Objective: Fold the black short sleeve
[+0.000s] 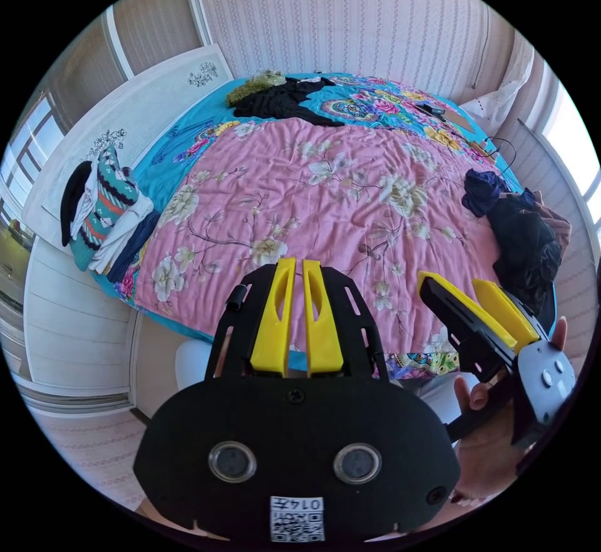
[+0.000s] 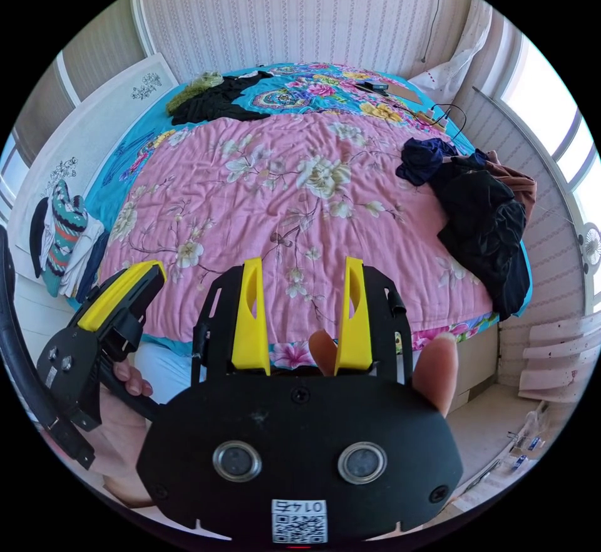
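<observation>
Both views face the bed (image 1: 325,201) from its foot.

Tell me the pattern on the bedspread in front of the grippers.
Pink bedspread with pale flowers; right gripper view shows it best.

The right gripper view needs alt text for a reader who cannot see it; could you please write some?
The right gripper, its yellow fingers open and empty, hovers at the near edge of a bed under a pink floral bedspread. A heap of dark clothes lies at the bed's right side, and the left gripper shows at lower left.
</observation>
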